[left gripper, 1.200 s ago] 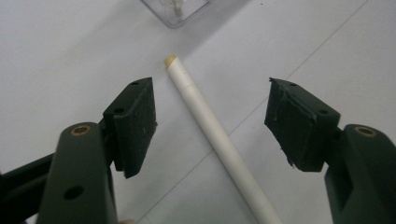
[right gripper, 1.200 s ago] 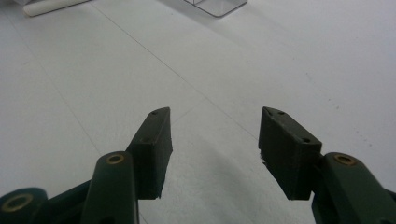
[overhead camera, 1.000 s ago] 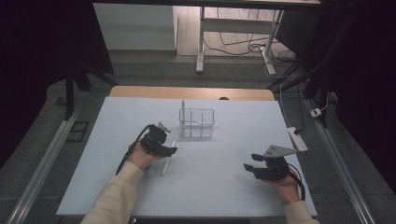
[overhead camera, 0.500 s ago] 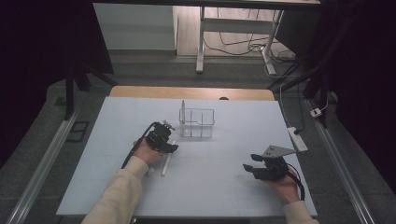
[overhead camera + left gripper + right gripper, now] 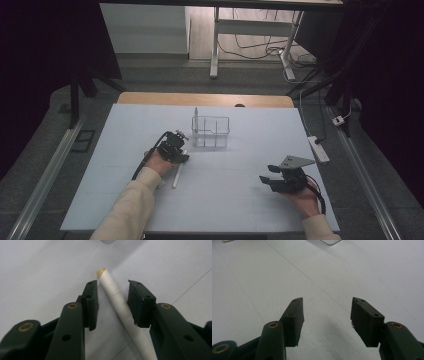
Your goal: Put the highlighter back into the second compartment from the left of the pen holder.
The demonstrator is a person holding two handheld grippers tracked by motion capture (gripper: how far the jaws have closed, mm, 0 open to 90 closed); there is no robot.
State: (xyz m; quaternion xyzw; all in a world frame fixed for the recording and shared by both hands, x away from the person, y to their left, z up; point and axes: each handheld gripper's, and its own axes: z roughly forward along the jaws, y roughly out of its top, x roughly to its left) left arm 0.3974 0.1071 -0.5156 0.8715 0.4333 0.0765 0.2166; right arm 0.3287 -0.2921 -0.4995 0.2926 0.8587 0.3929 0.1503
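Note:
A white tube lies flat on the white table, left of centre. My left gripper is lowered over its far end, pointing down. In the left gripper view the white tube runs slantwise between the jaws of my left gripper, which have just been closing. A gap is left at the left pad, and the right pad looks close against the tube. My right gripper rests open near the table's right front; in its own view the right gripper has nothing between its jaws.
A clear wire rack stands at the table's middle back with one white tube upright at its left corner. A power strip lies off the right edge. A wooden board borders the far edge.
The left hand has shifted slightly right and sunk onto the lying tube, its jaws narrowing around it. The right hand has stayed still.

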